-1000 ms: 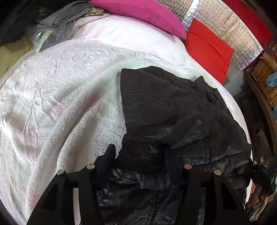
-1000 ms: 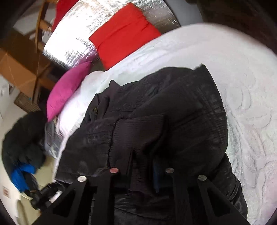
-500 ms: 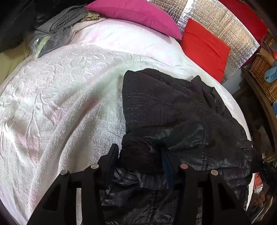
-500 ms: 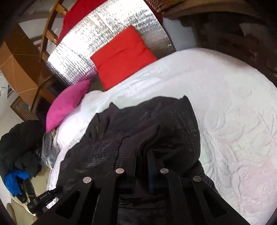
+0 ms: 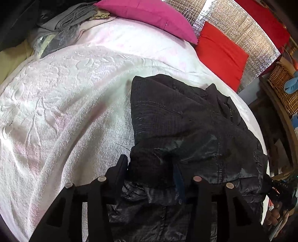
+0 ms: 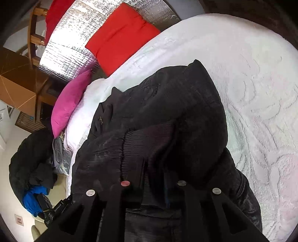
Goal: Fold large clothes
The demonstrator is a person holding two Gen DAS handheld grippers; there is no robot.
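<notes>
A large black jacket [image 5: 186,119] lies bunched on a white bedspread [image 5: 65,96]; it also fills the middle of the right wrist view [image 6: 177,111]. My left gripper [image 5: 150,167] has its fingers apart with a thick fold of the jacket's hem between them. My right gripper [image 6: 154,171] has its fingers closer together on a ribbed cuff or hem [image 6: 134,149] of the jacket. Both grippers hold the cloth a little above the bed.
A magenta pillow [image 5: 149,16] and a red pillow [image 5: 221,52] lie at the head of the bed against a silver foil panel [image 5: 242,24]. Grey cloth [image 5: 70,18] lies at the far left. A wicker basket [image 5: 281,87] and dark furniture stand to the right.
Both grippers have moved with the jacket's edge. The right gripper closed tighter half a second ago and now stands a bit wider on the ribbed cuff. The right view swung up, then back.
</notes>
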